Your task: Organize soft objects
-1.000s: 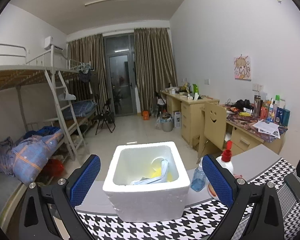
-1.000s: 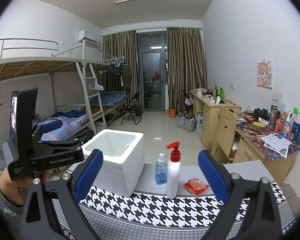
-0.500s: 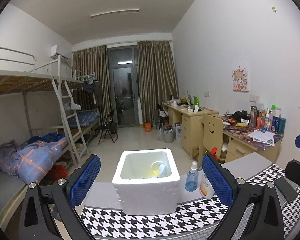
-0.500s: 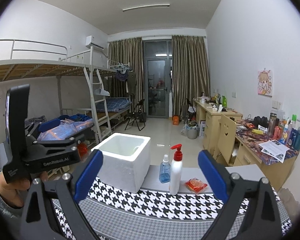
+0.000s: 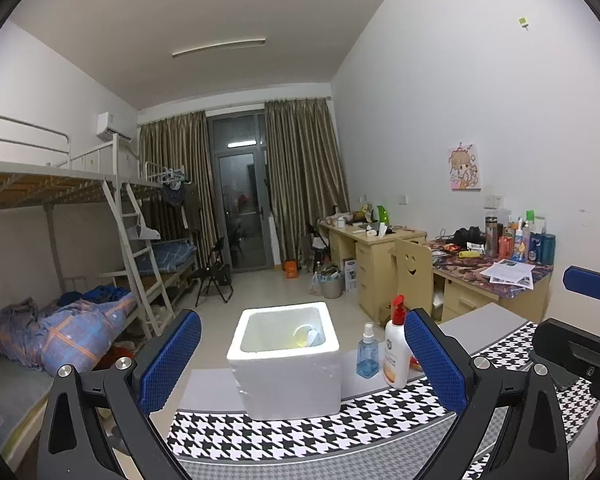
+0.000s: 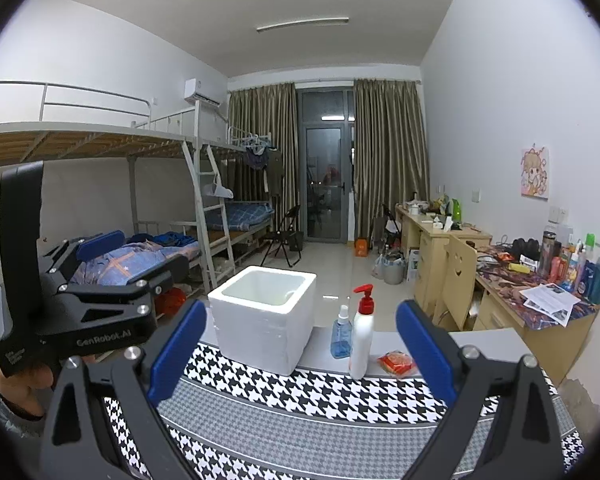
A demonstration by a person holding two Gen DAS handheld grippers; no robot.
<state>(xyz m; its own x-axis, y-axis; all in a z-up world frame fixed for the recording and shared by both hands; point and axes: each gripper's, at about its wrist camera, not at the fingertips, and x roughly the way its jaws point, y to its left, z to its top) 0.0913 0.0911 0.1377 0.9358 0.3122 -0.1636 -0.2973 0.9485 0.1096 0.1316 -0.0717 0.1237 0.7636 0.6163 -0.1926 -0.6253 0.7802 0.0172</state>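
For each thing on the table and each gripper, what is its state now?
foam box: lidless, upright, some items inside
pump bottle: upright, capped
spray bottle: upright
orange packet: lying flat
left gripper: open, empty
right gripper: open, empty

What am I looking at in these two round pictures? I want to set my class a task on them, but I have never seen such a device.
There is no robot here. A person holds a hand-held two-finger gripper in each hand, and each gripper carries a wide-angle camera that looks forward between its blue-padded fingers. One picture comes from the left gripper, the other from the right gripper. In the right view you also see the left gripper from the side, held in a hand. Both grippers are open and hold nothing.

On the table's houndstooth cloth stand a white foam box, a blue spray bottle and a white pump bottle; an orange packet lies beside them. The left view shows something yellow and pale inside the box.
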